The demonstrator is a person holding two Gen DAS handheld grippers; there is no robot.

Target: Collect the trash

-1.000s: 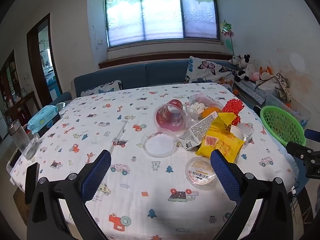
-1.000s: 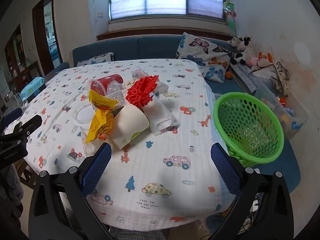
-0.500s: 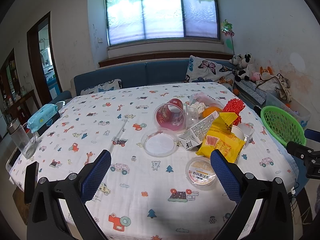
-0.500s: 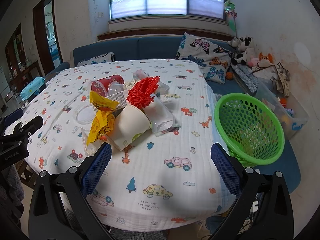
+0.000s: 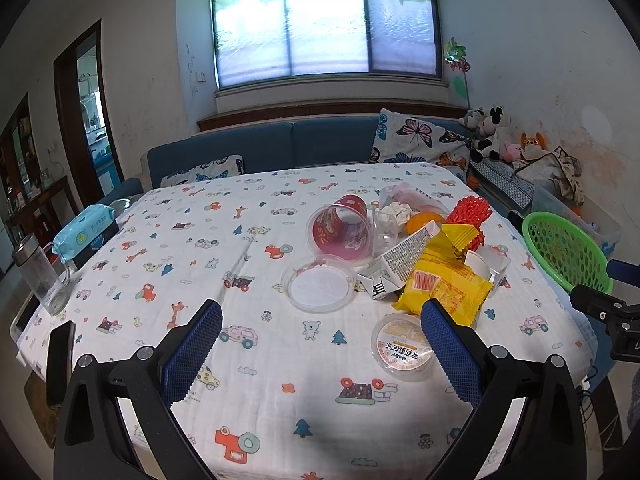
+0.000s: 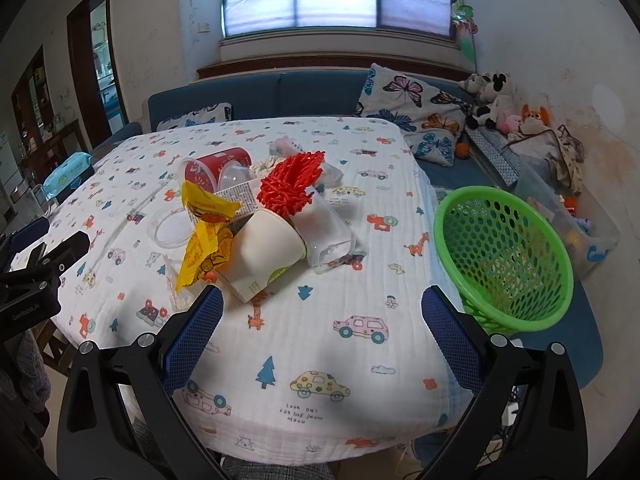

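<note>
Left gripper [image 5: 320, 340]: jaws wide, holding nothing, above the table [image 5: 200, 248]. Trash pile sits ahead and right of them: red cup [image 5: 340, 232] on its side, clear lid [image 5: 318, 288], carton [image 5: 400, 264], yellow wrapper [image 5: 444, 284]; small tub [image 5: 400, 346] just inside the right jaw.

Right gripper [image 6: 322, 330]: jaws wide, nothing held. White cup [image 6: 266, 252], red mesh [image 6: 290, 186] ahead-left; green basket [image 6: 504, 252] right of the jaws, off the table edge.

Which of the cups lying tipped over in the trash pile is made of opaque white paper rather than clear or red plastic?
The white paper cup, at the near edge of the pile beside the yellow wrapper. The red cup lies farther back; the clear cup is see-through.
</note>
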